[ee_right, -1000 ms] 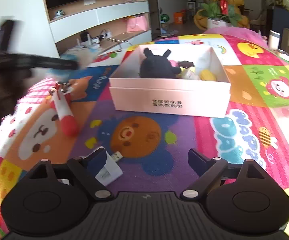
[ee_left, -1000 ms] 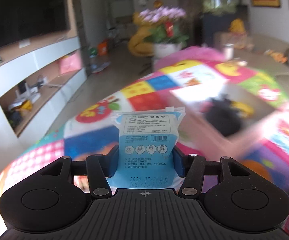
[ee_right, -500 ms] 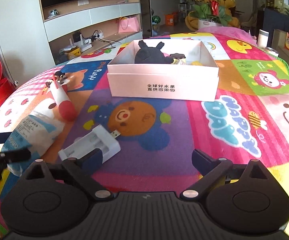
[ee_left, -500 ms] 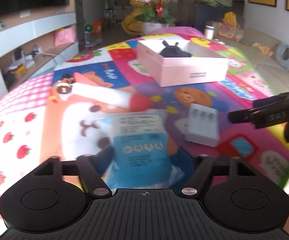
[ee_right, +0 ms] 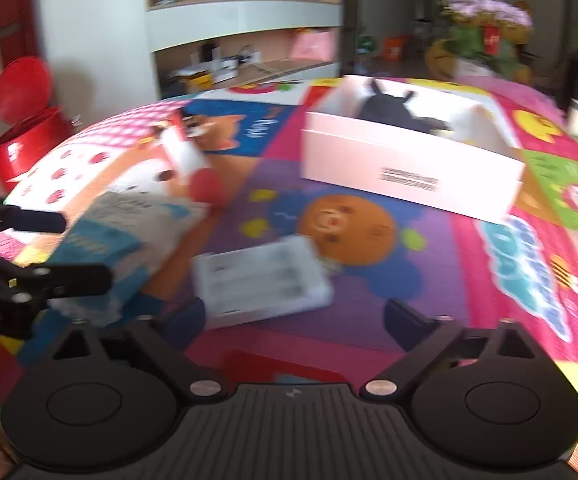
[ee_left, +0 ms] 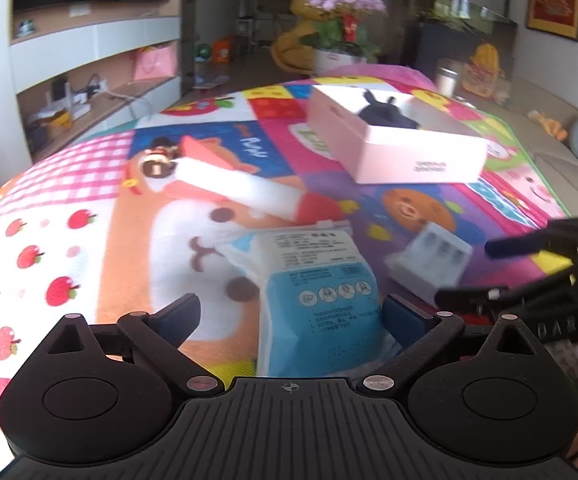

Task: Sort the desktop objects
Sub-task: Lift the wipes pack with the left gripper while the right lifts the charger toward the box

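Surface: bright cartoon-patterned play mat (ee_left: 89, 216) over a table in a living room, TV shelving behind.
Task's thing: blue-and-white soft plastic wipes pack (ee_left: 321, 292), lying flat on the mat, just beside the white plastic battery charger (ee_right: 263, 280).
Other items: red-capped white tube (ee_left: 245, 192) behind the pack; pink open cardboard box (ee_right: 409, 164) further back, a dark plush toy (ee_right: 393, 114) inside.
Handling: likely light, squashy and slick-skinned; a grip across its firmer lower half looks safest.
Left gripper (ee_left: 291, 316): low and level, fingers spread wide, the pack between them but unclamped.
Right gripper (ee_right: 293, 318): fingers apart, empty, angled down at the charger; view blurred.
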